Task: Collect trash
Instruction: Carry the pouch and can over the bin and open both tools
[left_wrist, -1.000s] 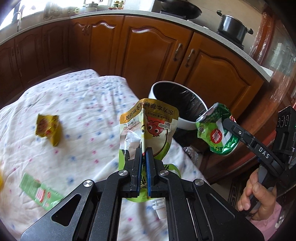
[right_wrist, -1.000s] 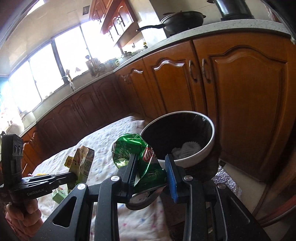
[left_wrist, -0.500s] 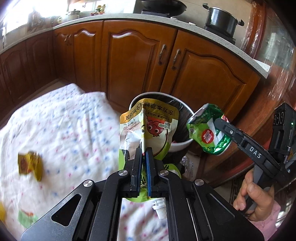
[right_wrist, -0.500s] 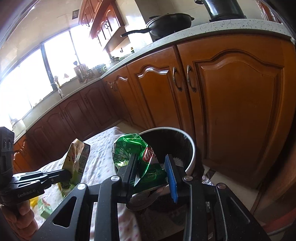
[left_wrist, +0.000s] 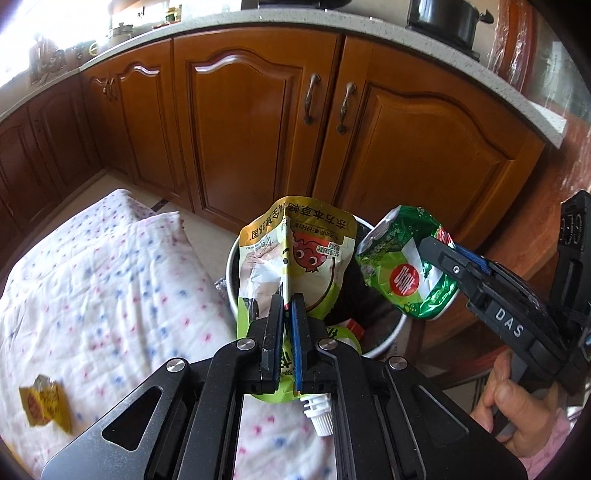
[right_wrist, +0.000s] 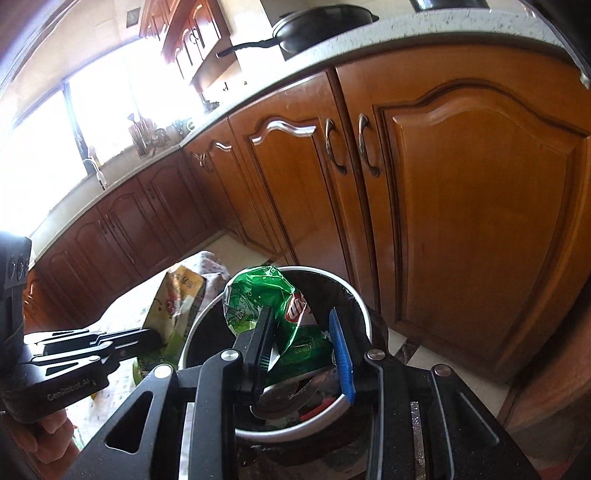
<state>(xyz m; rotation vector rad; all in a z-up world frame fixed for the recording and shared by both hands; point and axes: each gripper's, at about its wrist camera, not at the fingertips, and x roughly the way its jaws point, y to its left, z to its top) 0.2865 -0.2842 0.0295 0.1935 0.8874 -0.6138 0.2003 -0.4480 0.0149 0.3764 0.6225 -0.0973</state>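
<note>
My left gripper is shut on a yellow-green drink pouch with a white spout; it hangs over the near rim of a round bin with a black liner. My right gripper is shut on a crumpled green chip bag, held above the bin's opening. In the left wrist view the chip bag and right gripper sit right of the pouch. In the right wrist view the pouch and left gripper show at left. Some trash lies in the bin.
A white dotted cloth covers the surface at left, with a yellow wrapper on it. Brown cabinet doors stand close behind the bin under a stone counter bearing pots. A hand grips the right tool.
Both grippers have moved toward the bin with their loads; the bin now sits right under them and the cabinets loom closer. The cloth and yellow wrapper have slid left and down in the left wrist view.
</note>
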